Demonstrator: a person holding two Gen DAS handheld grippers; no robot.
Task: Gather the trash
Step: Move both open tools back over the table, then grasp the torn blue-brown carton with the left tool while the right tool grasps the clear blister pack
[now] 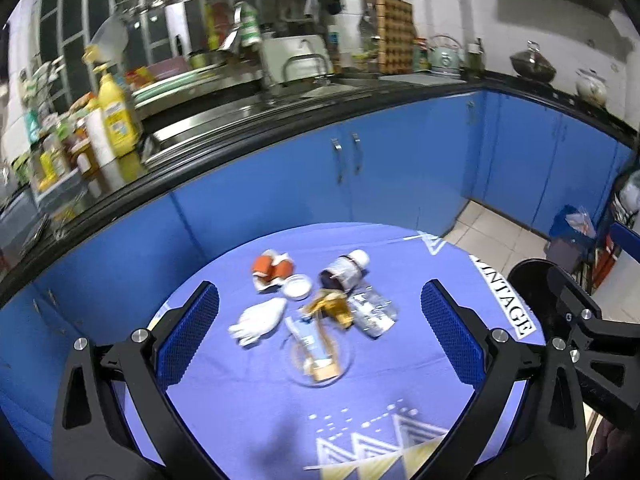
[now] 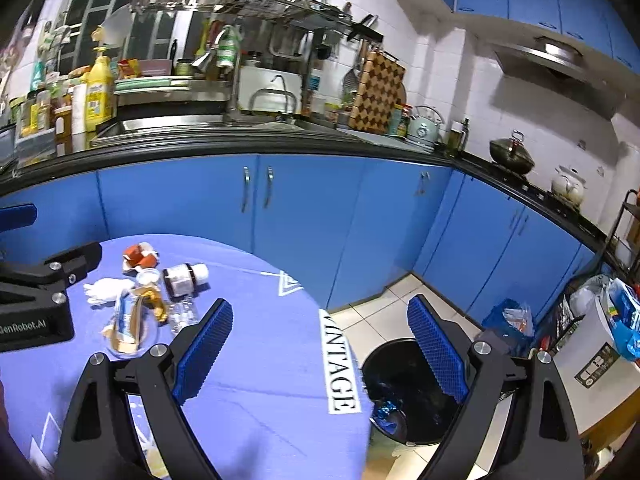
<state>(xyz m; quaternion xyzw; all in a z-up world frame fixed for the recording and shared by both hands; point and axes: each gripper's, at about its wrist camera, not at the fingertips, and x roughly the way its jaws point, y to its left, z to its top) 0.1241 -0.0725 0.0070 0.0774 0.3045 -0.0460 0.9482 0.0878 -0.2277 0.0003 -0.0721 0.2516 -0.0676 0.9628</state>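
Note:
A heap of trash lies on the round table with a blue cloth [image 1: 248,408]: an orange-and-white wrapper [image 1: 272,269], a white lid [image 1: 297,286], a crumpled white tissue [image 1: 258,320], a dark jar with a white cap [image 1: 346,272], a gold wrapper [image 1: 330,307], a clear plastic bottle [image 1: 374,312] and a tube on a clear dish [image 1: 318,354]. My left gripper [image 1: 320,336] hangs open above the heap, touching nothing. My right gripper [image 2: 320,356] is open and empty over the table's right edge, with the black bin [image 2: 408,392] on the floor below it.
Blue cabinets [image 2: 304,216] and a black counter with a sink [image 1: 240,120] run behind the table. Bottles and jars [image 1: 80,136] crowd the counter's left end. Bags and a white box [image 2: 600,332] stand by the bin. Tiled floor [image 2: 384,304] lies between table and cabinets.

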